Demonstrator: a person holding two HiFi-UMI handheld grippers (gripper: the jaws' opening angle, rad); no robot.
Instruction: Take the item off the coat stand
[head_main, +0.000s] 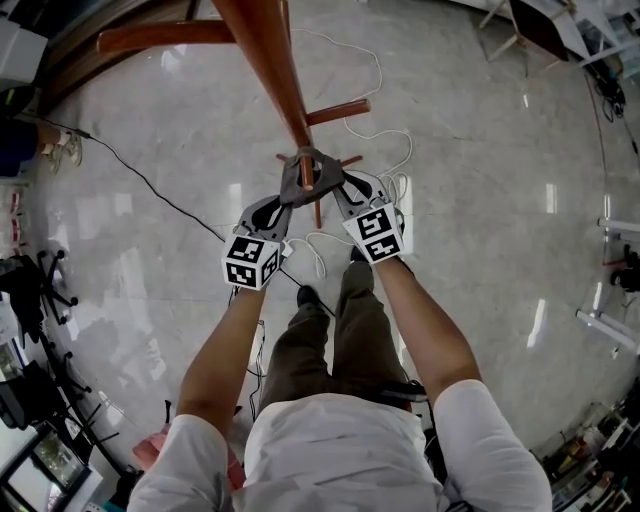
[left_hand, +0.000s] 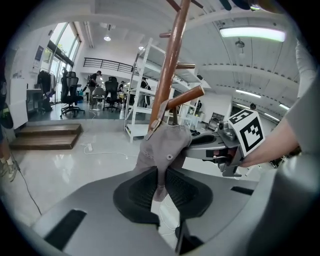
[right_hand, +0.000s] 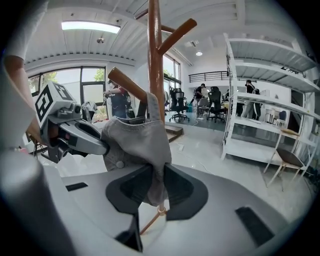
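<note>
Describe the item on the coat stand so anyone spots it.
Start at the red-brown wooden coat stand. On a peg hangs a grey cloth cap, clamped by the left gripper and right gripper. It is the only soft grey thing against the wood.

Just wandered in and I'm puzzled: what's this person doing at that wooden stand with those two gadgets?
A person holds a two-jaw gripper in each hand at a wooden coat stand. The left gripper and the right gripper are both clamped on a grey cap, pinching its fabric from either side. The cap sits against the stand, just below a peg, and has not been lifted away yet.
</note>
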